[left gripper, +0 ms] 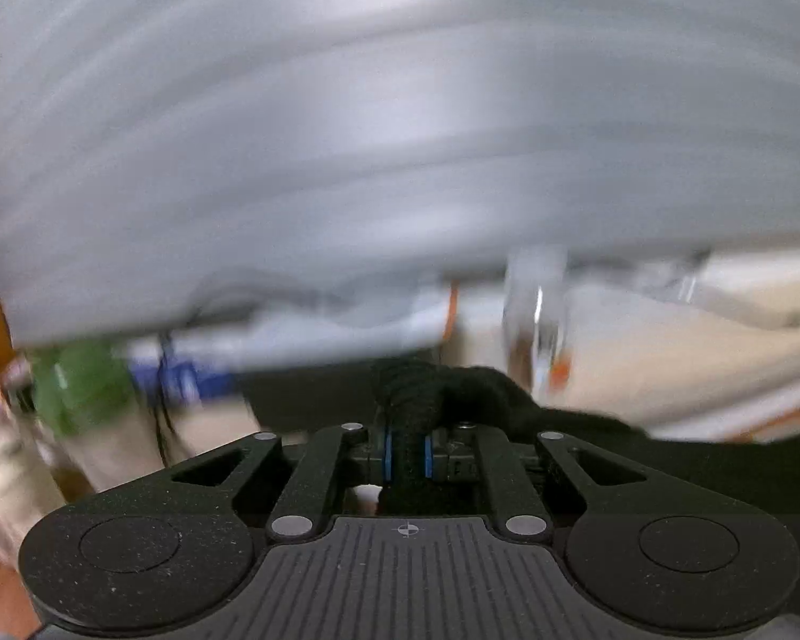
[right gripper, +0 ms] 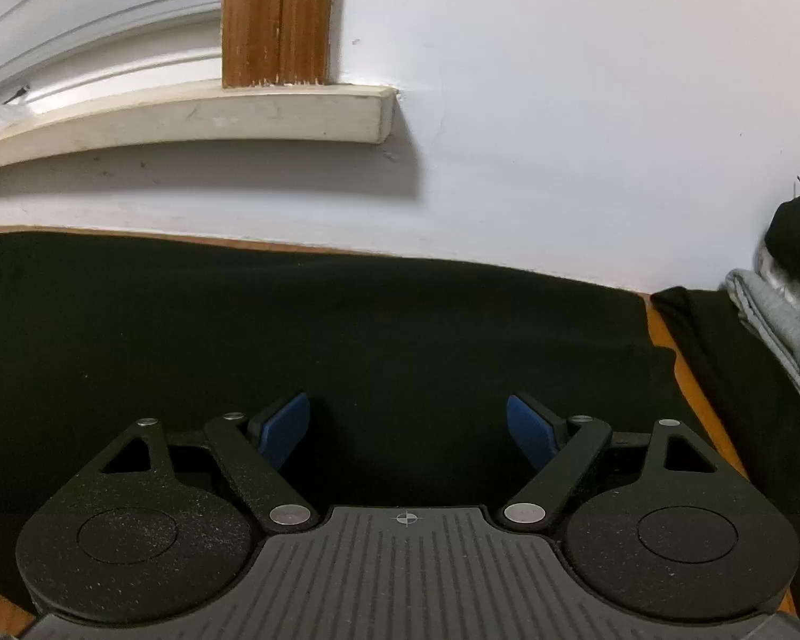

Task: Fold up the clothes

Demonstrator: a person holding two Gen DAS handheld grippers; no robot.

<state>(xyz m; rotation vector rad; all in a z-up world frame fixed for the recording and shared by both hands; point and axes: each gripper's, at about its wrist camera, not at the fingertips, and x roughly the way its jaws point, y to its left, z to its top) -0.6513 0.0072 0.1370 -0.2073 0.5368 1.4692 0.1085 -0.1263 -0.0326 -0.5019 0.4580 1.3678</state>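
The left gripper (left gripper: 406,450) has its fingers pinched narrow on a bunched fold of the black garment (right gripper: 346,352); everything behind it is blurred. The right gripper (right gripper: 408,429) hovers with fingers spread wide over the garment, which lies flat below the window sill (right gripper: 197,117), a stack of folded clothes (right gripper: 784,309) just right of it.

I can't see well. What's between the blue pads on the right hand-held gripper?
Only the black garment, spread flat beneath the open right hand-held gripper, in the right wrist view.
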